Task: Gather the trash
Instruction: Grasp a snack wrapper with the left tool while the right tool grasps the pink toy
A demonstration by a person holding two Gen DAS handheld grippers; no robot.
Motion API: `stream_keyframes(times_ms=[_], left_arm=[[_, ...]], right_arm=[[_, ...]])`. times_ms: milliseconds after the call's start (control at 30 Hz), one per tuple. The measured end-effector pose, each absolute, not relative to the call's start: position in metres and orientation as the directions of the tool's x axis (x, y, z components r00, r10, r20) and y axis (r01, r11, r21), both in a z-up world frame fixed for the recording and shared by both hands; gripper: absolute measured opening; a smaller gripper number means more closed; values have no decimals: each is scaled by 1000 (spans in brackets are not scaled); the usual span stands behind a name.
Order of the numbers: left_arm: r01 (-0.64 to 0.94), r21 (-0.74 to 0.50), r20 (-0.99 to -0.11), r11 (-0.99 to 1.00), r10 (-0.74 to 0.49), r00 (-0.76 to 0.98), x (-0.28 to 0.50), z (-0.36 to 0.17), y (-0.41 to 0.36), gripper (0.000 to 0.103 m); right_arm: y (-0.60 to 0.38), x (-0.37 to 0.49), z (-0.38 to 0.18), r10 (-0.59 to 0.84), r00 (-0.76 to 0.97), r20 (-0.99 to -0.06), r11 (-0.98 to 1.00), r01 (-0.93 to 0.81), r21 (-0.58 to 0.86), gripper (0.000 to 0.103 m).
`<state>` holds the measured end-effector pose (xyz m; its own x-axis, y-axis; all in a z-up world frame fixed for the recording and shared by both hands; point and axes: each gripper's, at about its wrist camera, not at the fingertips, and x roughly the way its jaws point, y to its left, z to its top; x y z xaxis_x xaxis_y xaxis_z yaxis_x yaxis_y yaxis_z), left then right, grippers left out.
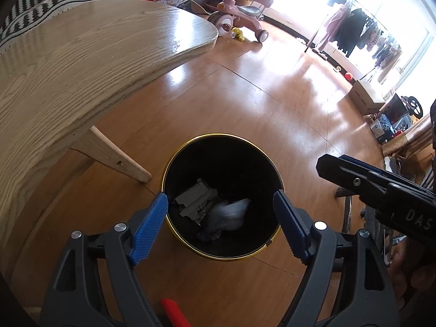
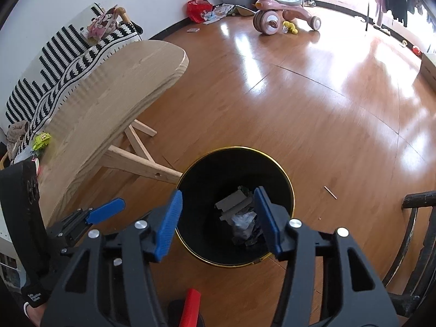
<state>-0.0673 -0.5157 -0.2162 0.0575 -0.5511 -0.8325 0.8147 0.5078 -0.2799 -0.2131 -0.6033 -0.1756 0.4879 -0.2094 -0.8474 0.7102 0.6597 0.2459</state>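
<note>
A black trash bin with a gold rim stands on the wooden floor; it also shows in the right wrist view. Inside lie grey cardboard pieces and a blurred clear plastic wrapper, seen too in the right wrist view. My left gripper is open and empty above the bin. My right gripper is open and empty above the bin, and its side shows at the right of the left wrist view. The left gripper's fingertip shows in the right wrist view.
A light wooden table stands left of the bin, its leg close to the rim. A pink tricycle and a red bag are far back. A dark chair is at right. A small stick lies on the floor.
</note>
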Motion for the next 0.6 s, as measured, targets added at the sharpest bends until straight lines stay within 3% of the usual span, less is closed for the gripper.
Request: stream_keyframes(times_ms=[333, 600], left_arm=[[721, -385, -777, 576, -624, 83, -26, -177, -463, 79], [566, -273, -760, 778, -535, 369, 76, -120, -317, 83]], right_arm=[[-594, -192, -164, -200, 516, -833, 673, 690, 266, 64], [-526, -78, -148, -72, 577, -813, 807, 513, 293, 64]])
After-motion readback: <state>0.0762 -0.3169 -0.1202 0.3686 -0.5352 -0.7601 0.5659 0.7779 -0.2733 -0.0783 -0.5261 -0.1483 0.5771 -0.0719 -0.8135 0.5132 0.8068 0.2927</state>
